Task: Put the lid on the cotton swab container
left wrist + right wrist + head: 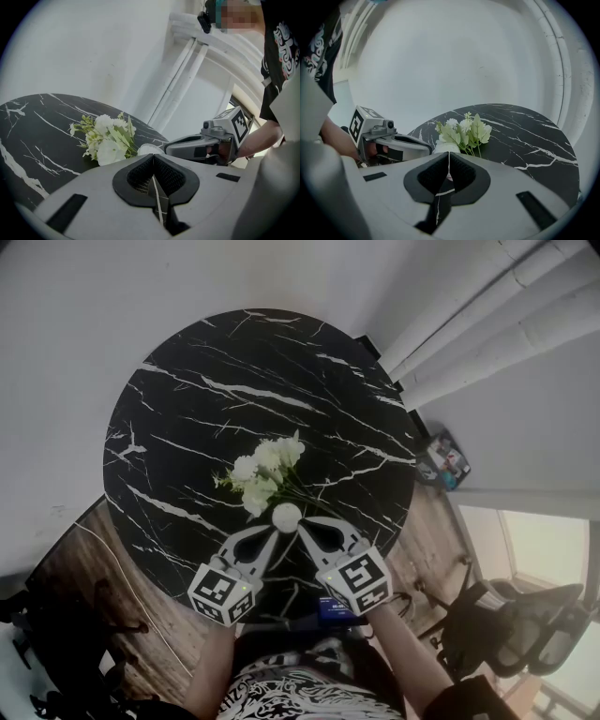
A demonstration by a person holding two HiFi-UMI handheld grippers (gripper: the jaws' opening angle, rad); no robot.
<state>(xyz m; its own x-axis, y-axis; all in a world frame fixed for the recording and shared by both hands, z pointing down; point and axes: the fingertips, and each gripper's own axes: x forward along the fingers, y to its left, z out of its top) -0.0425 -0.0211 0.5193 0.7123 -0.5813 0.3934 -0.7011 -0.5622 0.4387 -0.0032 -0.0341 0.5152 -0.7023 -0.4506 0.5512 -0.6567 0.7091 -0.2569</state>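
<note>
Blk table, white veins; flowers white/green; lid prob white

1. The surface is a round top of black stone with thin white veins running across it in all directions. It stands on a wooden floor, close to a pale wall.
2. A bunch of flowers lies on its side on the surface, a little nearer the person than the middle. It has white blooms and green leaves, and its dark stems trail toward the near edge.
3. A small round white container sits on the surface just beside the flowers, on their near side. Whether it touches the leaves cannot be told.
</note>
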